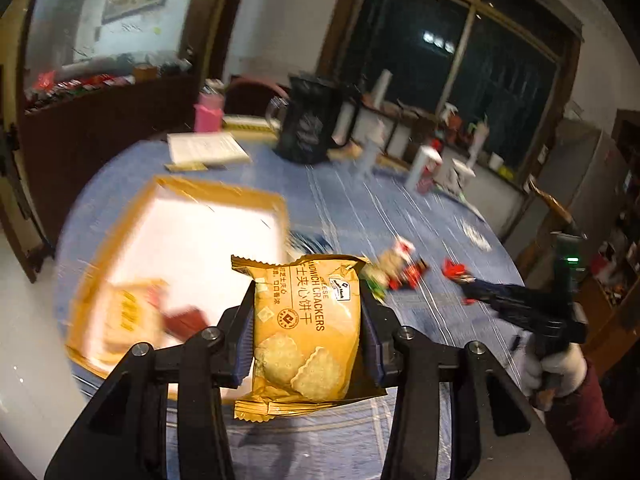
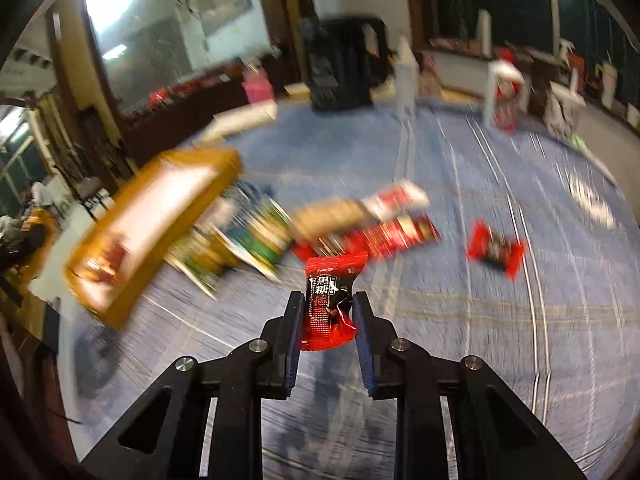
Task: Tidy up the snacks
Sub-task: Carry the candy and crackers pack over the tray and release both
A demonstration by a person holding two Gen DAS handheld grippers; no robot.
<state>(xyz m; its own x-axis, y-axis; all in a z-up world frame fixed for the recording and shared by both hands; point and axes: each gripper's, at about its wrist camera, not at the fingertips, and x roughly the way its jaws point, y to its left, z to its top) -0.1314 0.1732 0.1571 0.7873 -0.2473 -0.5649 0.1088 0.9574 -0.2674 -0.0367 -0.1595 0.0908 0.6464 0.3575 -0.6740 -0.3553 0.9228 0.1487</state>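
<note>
My left gripper (image 1: 308,304) is shut on a yellow packet of cheese sandwich crackers (image 1: 306,332), held above the blue tablecloth beside the yellow-rimmed tray (image 1: 176,192). The tray holds another cracker packet (image 1: 124,316) and a dark red snack (image 1: 186,320). My right gripper (image 2: 327,300) is shut on a small red and black candy packet (image 2: 330,300), held above the table. It also shows in the left wrist view (image 1: 480,286). A blurred pile of loose snacks (image 2: 320,224) lies on the cloth ahead, next to the tray (image 2: 116,300). One red candy (image 2: 496,248) lies apart to the right.
A black jug (image 1: 308,124), a pink box (image 1: 208,114), white papers (image 1: 204,148) and several white cartons (image 2: 504,92) stand at the table's far side. A dark wooden cabinet (image 1: 100,120) runs along the left. The table edge curves round on the right.
</note>
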